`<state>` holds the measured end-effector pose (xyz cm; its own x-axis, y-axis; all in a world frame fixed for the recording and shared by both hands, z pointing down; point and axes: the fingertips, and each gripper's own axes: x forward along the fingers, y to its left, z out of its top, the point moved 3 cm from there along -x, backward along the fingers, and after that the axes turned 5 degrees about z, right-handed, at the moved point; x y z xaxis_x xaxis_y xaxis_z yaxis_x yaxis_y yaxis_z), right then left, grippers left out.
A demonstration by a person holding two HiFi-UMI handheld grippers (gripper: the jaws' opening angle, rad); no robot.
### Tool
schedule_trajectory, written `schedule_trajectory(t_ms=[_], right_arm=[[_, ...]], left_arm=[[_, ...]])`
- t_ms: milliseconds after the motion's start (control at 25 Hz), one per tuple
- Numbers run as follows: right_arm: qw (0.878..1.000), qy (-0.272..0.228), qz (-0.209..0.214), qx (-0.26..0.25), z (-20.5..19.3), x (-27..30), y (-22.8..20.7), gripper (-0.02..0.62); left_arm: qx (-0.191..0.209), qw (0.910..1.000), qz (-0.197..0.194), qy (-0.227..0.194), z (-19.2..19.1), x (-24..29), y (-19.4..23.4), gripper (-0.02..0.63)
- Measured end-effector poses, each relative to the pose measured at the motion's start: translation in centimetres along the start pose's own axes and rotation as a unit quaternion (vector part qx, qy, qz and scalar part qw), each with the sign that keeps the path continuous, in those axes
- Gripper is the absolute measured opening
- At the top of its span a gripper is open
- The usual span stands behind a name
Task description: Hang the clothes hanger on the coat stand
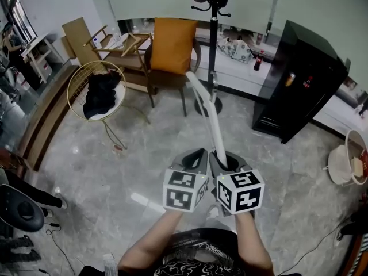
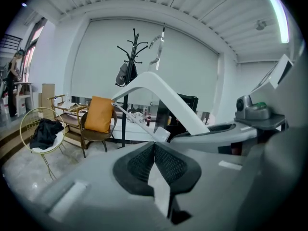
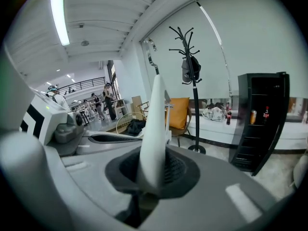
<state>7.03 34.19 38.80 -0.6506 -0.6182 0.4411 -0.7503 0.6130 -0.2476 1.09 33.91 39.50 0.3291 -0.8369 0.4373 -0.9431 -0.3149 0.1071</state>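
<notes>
The right gripper (image 3: 154, 170) is clamped on one arm of the white clothes hanger (image 1: 210, 117). In the right gripper view the pads press on the white arm from both sides. The hanger rises from the jaws and leans toward the coat stand (image 1: 213, 50), with its metal hook (image 3: 150, 49) at the far end. The hook is in the air on the near side of the stand and rests on none of its prongs, so the hanger is not yet hung.

The left gripper (image 2: 154, 150) is just beside the right one, on the side away from the stand's base. Its jaws are pressed together with nothing between them. It does not touch the hanger.

A dark bag (image 3: 191, 69) hangs from the upper prongs of the stand. Left of the stand is a wooden chair with an orange cushion (image 1: 172, 45). Farther left stands a round wire chair (image 1: 70, 88) with a black garment (image 1: 99, 94) on it. Right of the stand, well apart from it, is a black cabinet (image 1: 302, 79). The stand's round base sits on the pale stone floor (image 1: 115, 171).
</notes>
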Motion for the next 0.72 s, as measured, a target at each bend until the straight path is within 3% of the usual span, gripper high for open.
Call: schedule_trajectory(t_ms=[320, 720], right_arm=[[1.0, 0.01, 0.022, -0.002, 0.9, 0.4, -7.0, 0.048], [0.999, 0.005, 0.042, -0.005, 1.7, 1.6, -11.9, 0.049]], left_arm=[[0.005, 0.9997, 0.023, 0.01, 1.7, 6.0, -3.0, 0.006], [-0.007, 0.9989, 0.045, 0.012, 2.6, 10.6, -4.1, 0.006]])
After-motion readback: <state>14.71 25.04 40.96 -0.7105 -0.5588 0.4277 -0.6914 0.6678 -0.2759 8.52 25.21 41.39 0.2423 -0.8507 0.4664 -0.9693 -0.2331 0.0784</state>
